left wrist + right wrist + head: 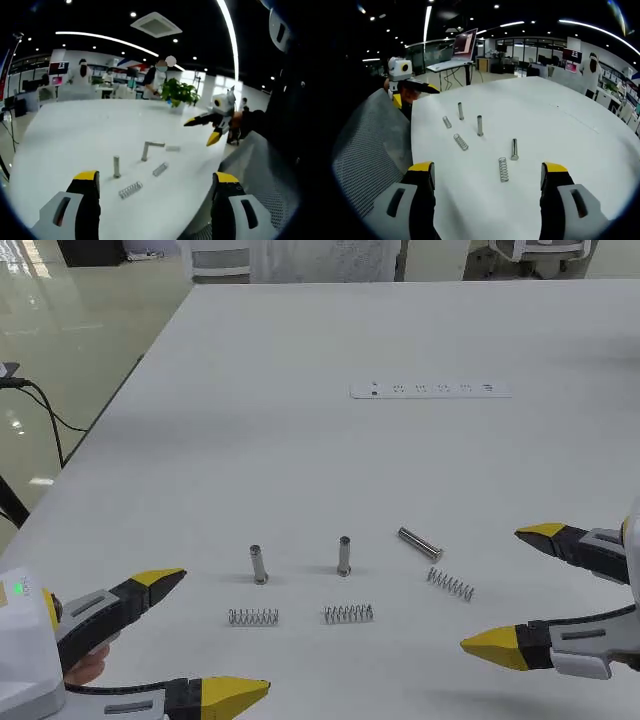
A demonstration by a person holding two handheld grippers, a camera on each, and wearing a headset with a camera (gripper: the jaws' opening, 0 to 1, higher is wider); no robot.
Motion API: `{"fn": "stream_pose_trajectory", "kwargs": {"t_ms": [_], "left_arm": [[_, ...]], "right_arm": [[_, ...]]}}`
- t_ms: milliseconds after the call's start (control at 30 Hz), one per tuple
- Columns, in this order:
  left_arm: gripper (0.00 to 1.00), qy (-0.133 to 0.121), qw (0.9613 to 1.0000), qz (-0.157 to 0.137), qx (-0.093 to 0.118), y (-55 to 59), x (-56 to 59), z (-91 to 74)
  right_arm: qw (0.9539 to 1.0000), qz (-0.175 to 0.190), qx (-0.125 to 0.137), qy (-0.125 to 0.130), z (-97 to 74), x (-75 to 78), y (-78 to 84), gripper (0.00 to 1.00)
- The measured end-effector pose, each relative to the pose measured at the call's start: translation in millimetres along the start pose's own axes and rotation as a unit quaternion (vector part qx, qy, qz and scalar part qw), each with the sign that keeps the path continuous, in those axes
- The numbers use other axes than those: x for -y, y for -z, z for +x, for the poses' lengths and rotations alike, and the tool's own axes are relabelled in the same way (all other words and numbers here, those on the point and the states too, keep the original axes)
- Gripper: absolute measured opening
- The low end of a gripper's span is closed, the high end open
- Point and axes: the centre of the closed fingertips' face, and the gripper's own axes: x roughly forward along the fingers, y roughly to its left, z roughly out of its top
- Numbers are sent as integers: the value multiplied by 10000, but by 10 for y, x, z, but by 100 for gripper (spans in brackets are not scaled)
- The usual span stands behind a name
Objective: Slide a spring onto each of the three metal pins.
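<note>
White tabletop (300, 440) carries three metal pins (344, 555), two upright, one lying, each with a spring (348, 614) lying loose just beside it; my left gripper (222, 632) and right gripper (492, 588) flank them, both pairs of jaws spread.

A white strip (430, 390) lies flat on the white table (250, 440), toward its far side. A black cable (45, 412) trails over the glossy floor (80, 310) at left.

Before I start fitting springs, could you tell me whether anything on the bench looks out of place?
Yes: the right pin lies on its side, while the left pin and middle pin stand upright. The spring nearest it lies slanted too.
</note>
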Motion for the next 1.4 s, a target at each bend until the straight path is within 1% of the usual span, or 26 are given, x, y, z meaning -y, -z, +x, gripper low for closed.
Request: {"fn": "stream_pose_trajectory", "kwargs": {"t_ms": [333,1100,1300,1400], "left_arm": [[89,32,10000,40,17,-35,40,7],[88,3,10000,30,42,-42,34,18],[87,4,10000,44,44,-58,38,17],[87,19,9999,76,70,-85,52,20]], "right_arm": [[10000,-18,0,6,-21,-6,-10,86],[10000,3,-15,9,-19,-24,-10,85],[10000,-4,-22,-7,-11,-36,-17,85],[10000,3,-21,-10,-11,-34,-14,85]]}}
